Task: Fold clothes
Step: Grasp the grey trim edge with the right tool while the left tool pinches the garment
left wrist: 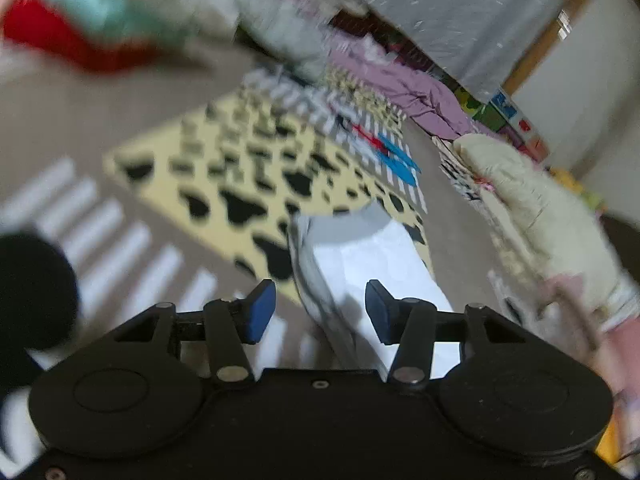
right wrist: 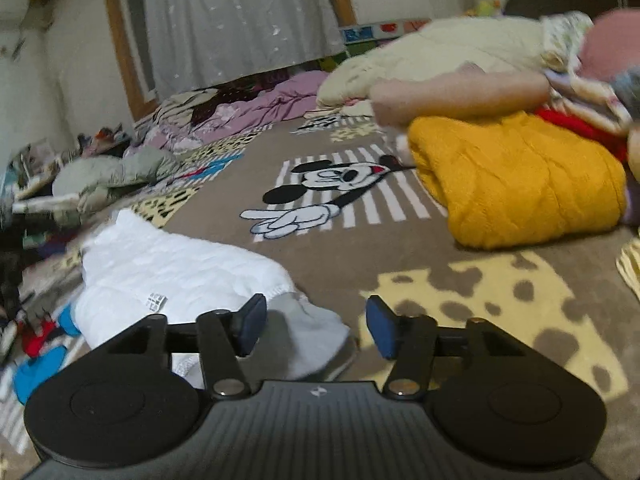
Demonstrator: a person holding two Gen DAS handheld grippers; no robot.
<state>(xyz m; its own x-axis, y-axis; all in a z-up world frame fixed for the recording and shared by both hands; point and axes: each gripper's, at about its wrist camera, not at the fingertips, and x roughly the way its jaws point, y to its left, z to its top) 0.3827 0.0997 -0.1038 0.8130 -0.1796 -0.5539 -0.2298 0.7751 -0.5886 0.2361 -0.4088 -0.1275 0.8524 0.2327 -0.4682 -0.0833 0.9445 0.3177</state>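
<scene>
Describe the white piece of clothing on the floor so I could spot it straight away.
Find the brown carpet with the cartoon mouse on it. The white garment lies crumpled left of the mouse's gloved hand, just ahead of the right gripper. It is the only pure white piece; the nearby folded sweater is mustard yellow.

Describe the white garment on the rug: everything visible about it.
The white garment lies crumpled on the patterned rug, low and left in the right wrist view. It looks like soft, quilted or textured fabric, with a stitched hem, a small grey tag and a grey section at the end nearest the right tool. In the left wrist view it sits ahead of the left tool, blurred. Both tools are open; neither visibly grips it.
</scene>
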